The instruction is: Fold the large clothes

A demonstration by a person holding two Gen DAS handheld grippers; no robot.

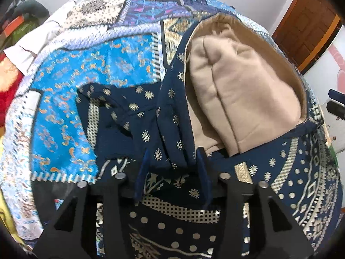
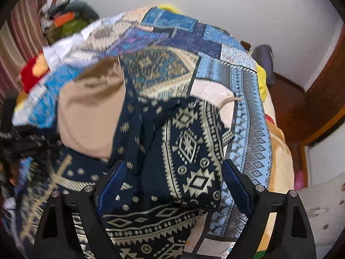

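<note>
Item 1: hooded garment [image 1: 291, 172], navy blue with cream-gold geometric and paisley print. Lies spread on the bed, on top of the patchwork cover. Its hood [image 1: 232, 90] sits open toward the far side, showing a plain beige fleece lining. A cream drawstring [image 2: 226, 102] trails off the printed panel onto the cover in the right wrist view. No brand, label or readable writing shows on the garment.

Item 2: patchwork bed cover [image 1: 64, 108], panels of bright blue with orange motifs, pale blue, cream and purple. No writing legible.

Item 3: left gripper [image 1: 172, 157], black frame with 2 blue-padded fingers. The fingers stand partly apart, with a fold of the navy cloth lying between them at the hood's near edge. The right-hand pad appears to touch the cloth; the left-hand one sits just beside it, so the fold does not look clamped.

Item 4: right gripper [image 2: 174, 170], same build. Its fingers stand wide apart over the printed panel of the garment, and the pads press on nothing. The left side of this view is blurred.

Item 5: surroundings. White wall [image 2: 215, 4] behind the bed; brown wooden door [image 1: 310, 21] at the right; a pile of red, orange and green items [image 2: 64, 21] at the far left, too blurred to identify; striped curtain [image 2: 21, 32] at the left edge. No text readable anywhere.
</note>
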